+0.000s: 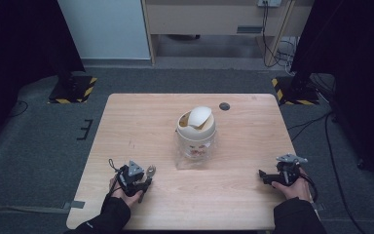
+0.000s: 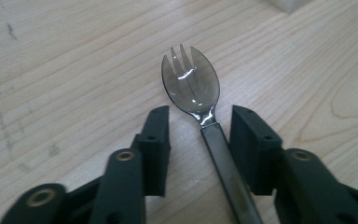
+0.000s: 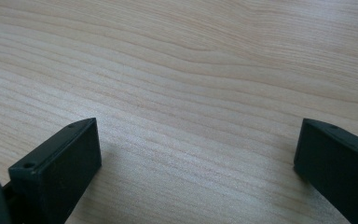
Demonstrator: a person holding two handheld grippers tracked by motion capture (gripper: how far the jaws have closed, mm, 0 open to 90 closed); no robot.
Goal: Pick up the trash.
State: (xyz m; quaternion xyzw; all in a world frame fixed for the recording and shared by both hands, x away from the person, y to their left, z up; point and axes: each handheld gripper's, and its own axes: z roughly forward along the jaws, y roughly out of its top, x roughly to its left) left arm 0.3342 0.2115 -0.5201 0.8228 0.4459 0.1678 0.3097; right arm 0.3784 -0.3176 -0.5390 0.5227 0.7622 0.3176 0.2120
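A clear smoky plastic spork [image 2: 191, 81] lies flat on the wooden table [image 1: 141, 126], tines pointing away. Its handle runs back between the jaws of my left gripper [image 2: 201, 114], close to the right-hand jaw. Those jaws stand apart and are not clamped on it. In the high view the left gripper [image 1: 135, 178] is at the table's front left, with the spork [image 1: 150, 170] just ahead of it. My right gripper [image 1: 272, 176] rests at the front right, and in its own view the right gripper [image 3: 198, 128] stands wide open over bare wood.
A small white bin [image 1: 196, 131] with a tilted swing lid and a clear liner stands in the middle of the table. A dark round cable hole [image 1: 224, 106] sits near the far edge. Dark stands and cables line the floor on both sides.
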